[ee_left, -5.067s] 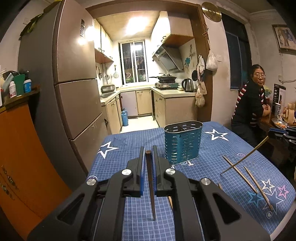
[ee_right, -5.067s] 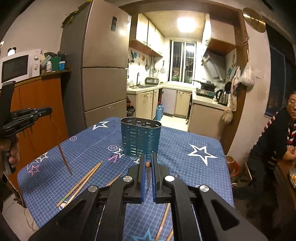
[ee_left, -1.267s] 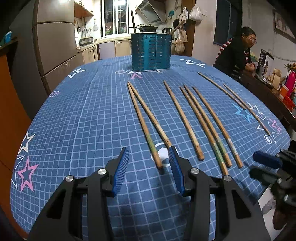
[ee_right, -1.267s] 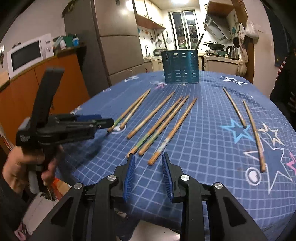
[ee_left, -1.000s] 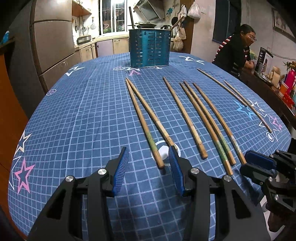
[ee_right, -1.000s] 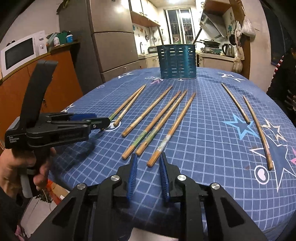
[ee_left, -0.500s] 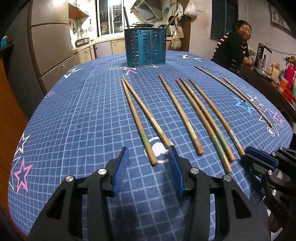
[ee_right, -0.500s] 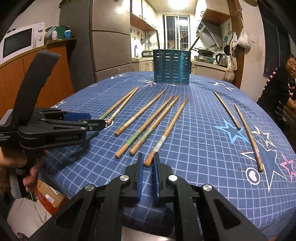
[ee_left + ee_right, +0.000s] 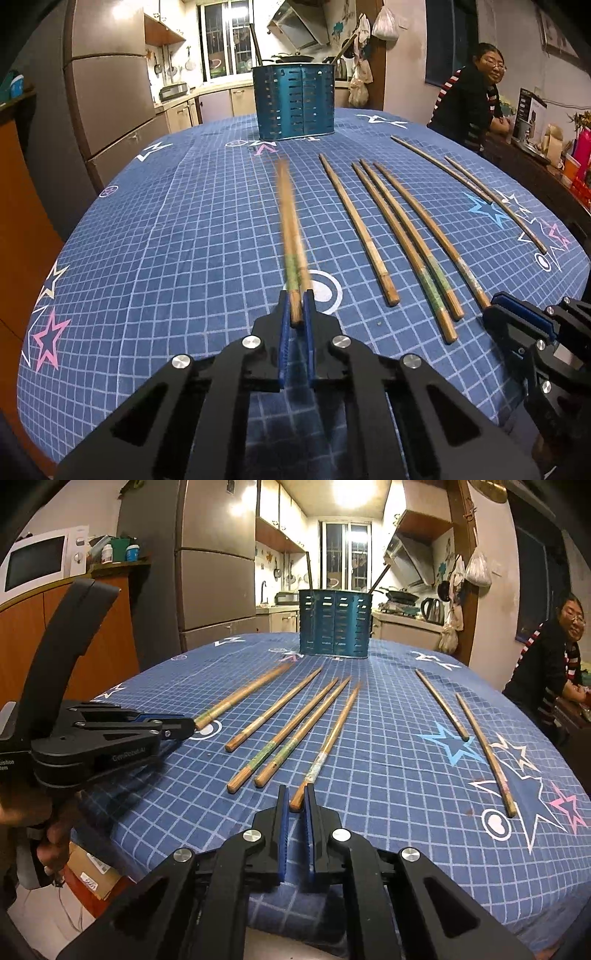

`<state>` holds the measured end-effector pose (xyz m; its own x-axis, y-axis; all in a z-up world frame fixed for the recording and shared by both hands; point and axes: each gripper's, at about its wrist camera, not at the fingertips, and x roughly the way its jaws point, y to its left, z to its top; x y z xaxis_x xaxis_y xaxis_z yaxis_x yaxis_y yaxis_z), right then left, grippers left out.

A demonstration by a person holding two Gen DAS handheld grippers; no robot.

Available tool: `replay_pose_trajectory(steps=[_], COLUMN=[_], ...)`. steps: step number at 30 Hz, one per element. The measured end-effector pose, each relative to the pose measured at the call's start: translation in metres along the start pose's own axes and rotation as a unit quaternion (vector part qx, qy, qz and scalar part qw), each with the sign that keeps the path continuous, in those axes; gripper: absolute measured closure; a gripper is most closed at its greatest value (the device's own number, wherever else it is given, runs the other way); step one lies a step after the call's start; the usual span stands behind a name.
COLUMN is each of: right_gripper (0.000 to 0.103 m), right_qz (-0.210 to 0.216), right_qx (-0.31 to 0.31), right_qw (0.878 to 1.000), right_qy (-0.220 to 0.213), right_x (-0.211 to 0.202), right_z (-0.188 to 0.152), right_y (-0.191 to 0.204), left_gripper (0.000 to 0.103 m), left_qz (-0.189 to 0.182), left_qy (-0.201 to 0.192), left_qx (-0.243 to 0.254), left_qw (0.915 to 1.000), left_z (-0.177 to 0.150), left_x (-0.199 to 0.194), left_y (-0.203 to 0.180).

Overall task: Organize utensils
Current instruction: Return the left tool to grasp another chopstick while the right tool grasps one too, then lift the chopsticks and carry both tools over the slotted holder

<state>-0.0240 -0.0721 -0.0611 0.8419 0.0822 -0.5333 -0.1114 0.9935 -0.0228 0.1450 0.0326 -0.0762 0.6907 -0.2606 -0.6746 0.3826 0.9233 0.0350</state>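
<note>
In the left wrist view my left gripper (image 9: 295, 308) is shut on the near ends of a pair of wooden chopsticks (image 9: 290, 221), which point toward the blue slotted utensil holder (image 9: 295, 103) at the table's far side. In the right wrist view my right gripper (image 9: 297, 799) is shut on the near end of one chopstick (image 9: 332, 734). The left gripper (image 9: 189, 725) shows at the left there, with its pair of chopsticks (image 9: 243, 696). The holder (image 9: 334, 626) has two dark sticks (image 9: 308, 570) standing in it. The right gripper (image 9: 495, 314) sits at the table's right front edge.
Several more chopsticks (image 9: 402, 236) lie side by side on the blue star-patterned tablecloth (image 9: 166, 221), and two thin ones (image 9: 480, 738) lie further right. A person (image 9: 469, 96) sits beyond the table's right side. A fridge (image 9: 110, 103) and wooden cabinet stand left.
Both grippers have closed: the left on the two leftmost chopsticks, drawing their ends together, the right on the end of one chopstick. Neither hand has shifted much.
</note>
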Motion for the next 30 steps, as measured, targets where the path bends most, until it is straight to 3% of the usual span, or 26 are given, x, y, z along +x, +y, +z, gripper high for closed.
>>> replay_pose_trajectory(steps=[13,25,30], right_gripper=[0.095,0.095,0.096], right_qz=[-0.015,-0.039,-0.045], right_qx=[-0.011,-0.046,-0.06], right_qw=[0.999,0.993,0.987], right_qy=[-0.033,-0.102,-0.142], right_x=[-0.021,-0.062,-0.082], right_z=[-0.002,0.018,0.036], right_y=[-0.004,-0.011,-0.015], left_gripper=[0.098,0.098,0.098], left_qz=[0.008,0.018,0.025], left_qy=[-0.016,-0.078,-0.126], left_qx=[-0.005,-0.011,-0.01], left_qw=[0.9998,0.9968,0.9916], left_z=[-0.007,0.006,0.023], left_x=[-0.016,-0.063,-0.095], left_y=[0.006,0.014,0.017])
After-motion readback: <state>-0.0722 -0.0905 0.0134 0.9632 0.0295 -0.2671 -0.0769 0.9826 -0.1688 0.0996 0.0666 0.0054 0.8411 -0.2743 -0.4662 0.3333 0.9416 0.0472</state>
